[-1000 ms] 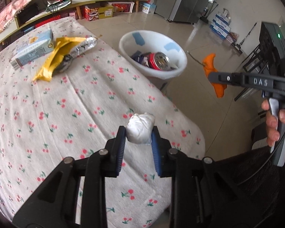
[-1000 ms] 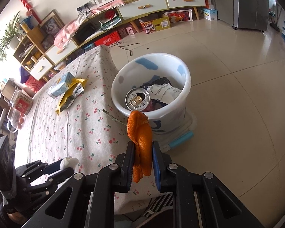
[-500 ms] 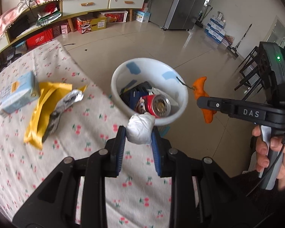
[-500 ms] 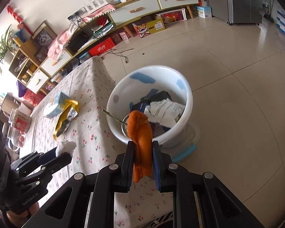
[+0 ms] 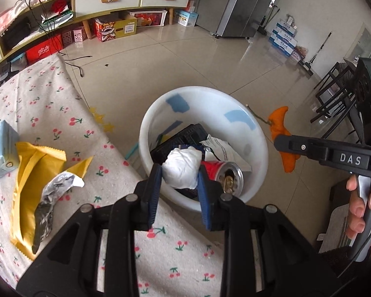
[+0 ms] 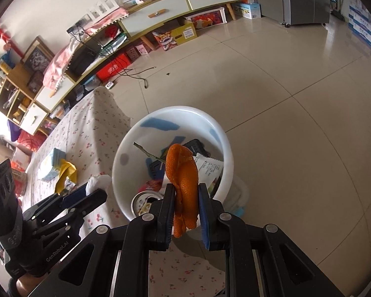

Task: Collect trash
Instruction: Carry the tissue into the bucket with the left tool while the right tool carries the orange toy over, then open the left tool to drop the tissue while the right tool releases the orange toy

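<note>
My left gripper [image 5: 179,173] is shut on a crumpled white tissue [image 5: 181,167] and hangs over the near rim of the white plastic bin [image 5: 146,133], which stands on the floor beside the table. My right gripper [image 6: 185,190] is shut on a piece of orange peel [image 6: 183,173] with a thin twig on it, held above the bin [image 6: 221,136]. In the left wrist view the orange peel [image 5: 278,123] shows just past the bin's right rim. In the right wrist view the left gripper [image 6: 94,193] with the tissue [image 6: 97,182] sits at the bin's left side.
The bin holds a red can [image 5: 225,175], dark packaging and paper. On the cherry-print tablecloth [image 5: 49,99] lie a yellow wrapper [image 5: 29,173], a silver foil wrapper [image 5: 52,193] and a light blue carton [image 5: 0,148]. Black chairs [image 5: 334,99] stand at the right, a low cabinet along the far wall.
Both grippers have travelled from over the table toward the bin. The tissue now hangs over the bin's near rim and the orange peel over its inside. Both grips are unchanged.
</note>
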